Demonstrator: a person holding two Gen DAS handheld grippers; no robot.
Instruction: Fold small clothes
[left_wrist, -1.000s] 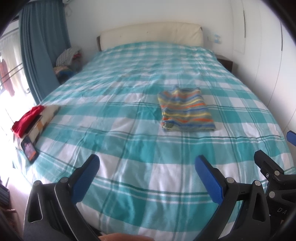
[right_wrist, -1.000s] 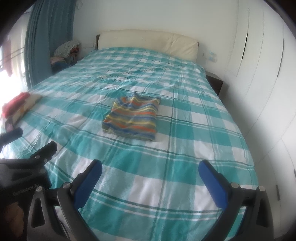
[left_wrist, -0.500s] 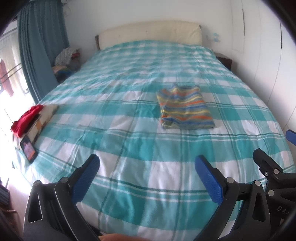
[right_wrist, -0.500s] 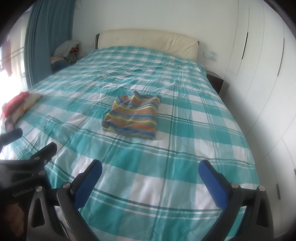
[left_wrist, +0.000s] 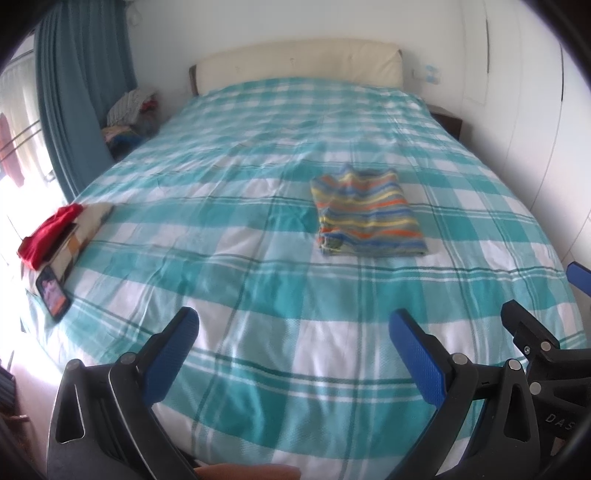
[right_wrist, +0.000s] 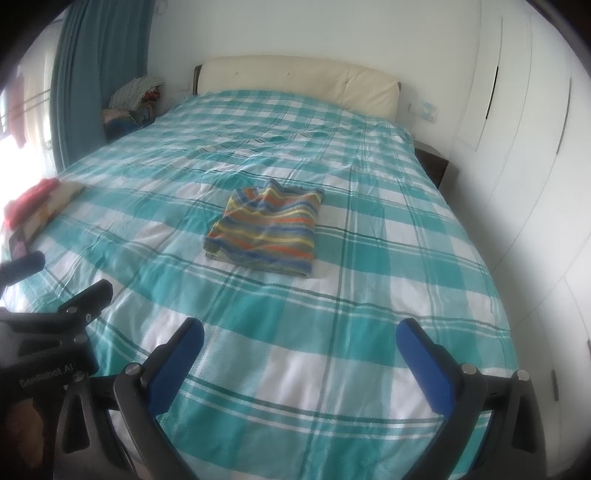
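Note:
A striped multicolour garment (left_wrist: 367, 214) lies folded into a rectangle on the teal checked bedspread (left_wrist: 240, 221), right of the bed's middle; it also shows in the right wrist view (right_wrist: 267, 233). My left gripper (left_wrist: 293, 332) is open and empty, held above the bed's near end, well short of the garment. My right gripper (right_wrist: 299, 350) is open and empty, likewise above the near end. The right gripper's body shows at the right edge of the left wrist view (left_wrist: 543, 343), and the left gripper's body at the left edge of the right wrist view (right_wrist: 55, 321).
At the bed's left edge lie a red cloth (left_wrist: 48, 230) on a flat box and a phone (left_wrist: 53, 291). A pile of clothes (left_wrist: 129, 110) sits by the blue curtain (left_wrist: 74, 96). A cream headboard (left_wrist: 299, 62) stands at the far end; white wardrobes (right_wrist: 517, 129) line the right side.
Both views have shifted only slightly; the garment sits a touch higher in frame. Both grippers stay open and nothing on the bed has moved.

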